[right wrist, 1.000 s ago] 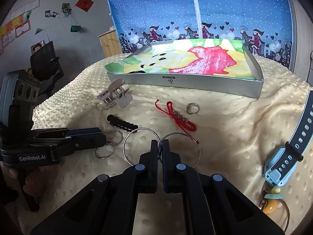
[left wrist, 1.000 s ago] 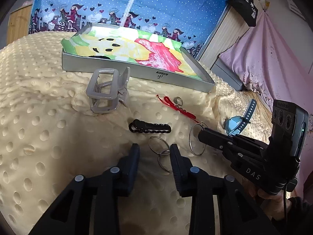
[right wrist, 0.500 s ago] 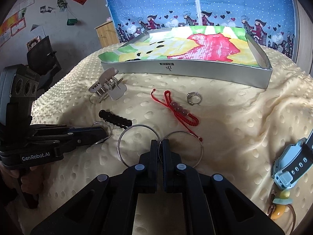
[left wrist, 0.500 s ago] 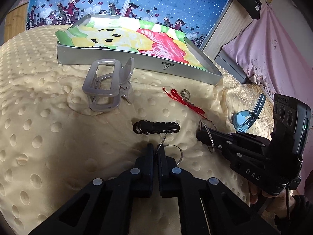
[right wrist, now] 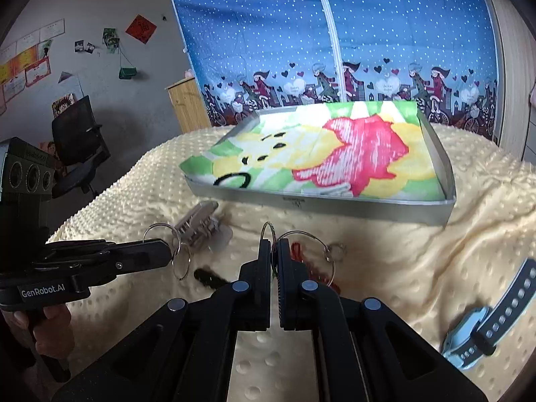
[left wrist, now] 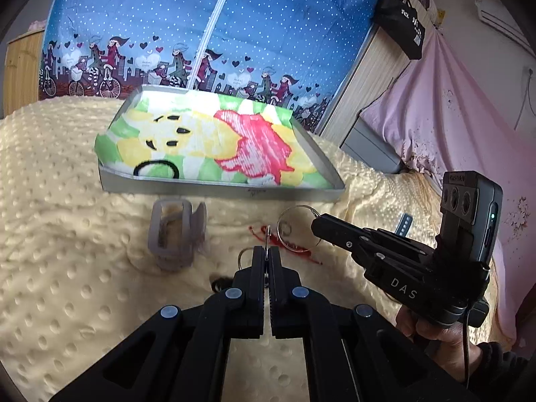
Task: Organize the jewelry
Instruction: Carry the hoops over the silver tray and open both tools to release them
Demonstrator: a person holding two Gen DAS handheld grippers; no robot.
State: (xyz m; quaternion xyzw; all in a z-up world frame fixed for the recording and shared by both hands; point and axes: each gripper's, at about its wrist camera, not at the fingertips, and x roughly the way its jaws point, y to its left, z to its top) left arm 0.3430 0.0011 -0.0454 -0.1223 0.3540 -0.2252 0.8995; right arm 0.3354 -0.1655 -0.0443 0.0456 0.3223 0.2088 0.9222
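Note:
My left gripper (left wrist: 267, 254) is shut on small linked silver rings (left wrist: 268, 234) and holds them above the cream blanket; it also shows in the right wrist view (right wrist: 167, 251), rings (right wrist: 181, 261) dangling. My right gripper (right wrist: 274, 246) is shut on a pair of large silver hoops (right wrist: 303, 238), lifted; it shows in the left wrist view (left wrist: 316, 226) with a hoop (left wrist: 296, 227). The silver tray (left wrist: 217, 187) with a colourful cloth lies behind, also in the right wrist view (right wrist: 335, 201). A black band (left wrist: 157, 167) lies in the tray.
On the blanket: a grey hair claw (left wrist: 176, 234), a red bead bracelet (right wrist: 298, 251), a small ring (right wrist: 336, 249), a black beaded clip (right wrist: 209, 276) and a blue watch (right wrist: 485, 321). A blue curtain hangs behind; an office chair (right wrist: 80, 144) stands left.
Both grippers have lifted off the blanket with their rings and moved towards the tray. The left gripper closed on the small rings a second ago.

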